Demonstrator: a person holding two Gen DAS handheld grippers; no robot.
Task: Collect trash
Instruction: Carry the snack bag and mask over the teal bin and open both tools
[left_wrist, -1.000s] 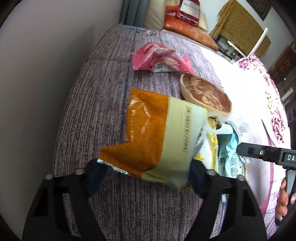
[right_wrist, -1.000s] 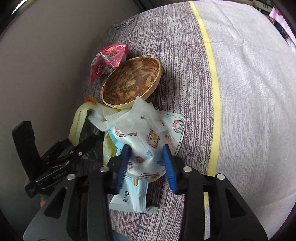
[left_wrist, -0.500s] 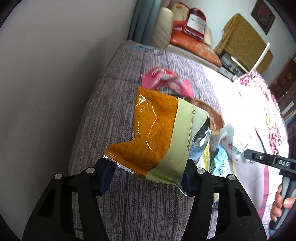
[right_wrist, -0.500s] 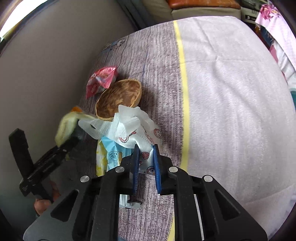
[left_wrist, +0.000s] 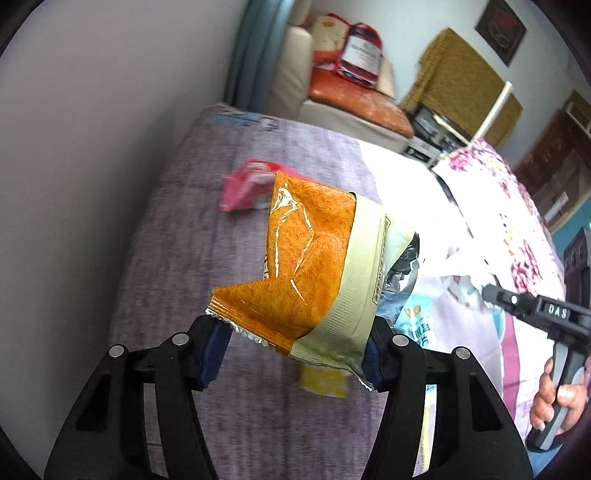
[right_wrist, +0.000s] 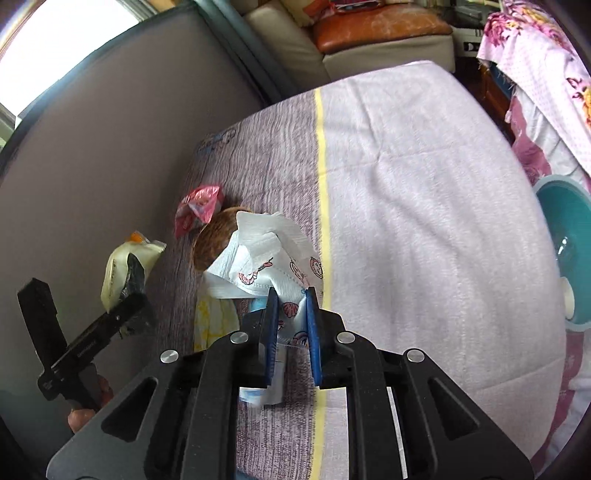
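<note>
The left gripper (left_wrist: 295, 339) has its jaws closed on the lower edge of the orange snack bag (left_wrist: 314, 273). A sec ago this bag was low over the bed; now it hangs clear in the air, and the bed looks further below. The right gripper (right_wrist: 290, 314) changed more: its jaws were wide around the printed face mask (right_wrist: 269, 266), now they are narrow and pinch the mask's near edge, w/ the mask bunched up and lifted above the other litter. So both pieces are picked, and I judge the next step is to carry them to a bin. No trash bin is clearly seen; the teal tub (right_wrist: 565, 251) at the right edge of the right view could be it, but I cannot tell.

Around the jaws: under the mask lie a light blue wrapper (right_wrist: 264, 391) and a yellow wrapper (right_wrist: 212, 317), both on the purple striped part of the bed cover (right_wrist: 280, 162). Just behind the mask sits the brown bowl (right_wrist: 214, 240), partly hidden by it. Beside the bowl, near the wall, lies the pink wrapper (right_wrist: 197, 210). These three wrappers are not collected yet.

In the way: not much. The two grippers are close to each other, approx side by side, so the hanging bag and mask may brush. The mask's loose part hangs near the bowl rim and could catch it.
</note>
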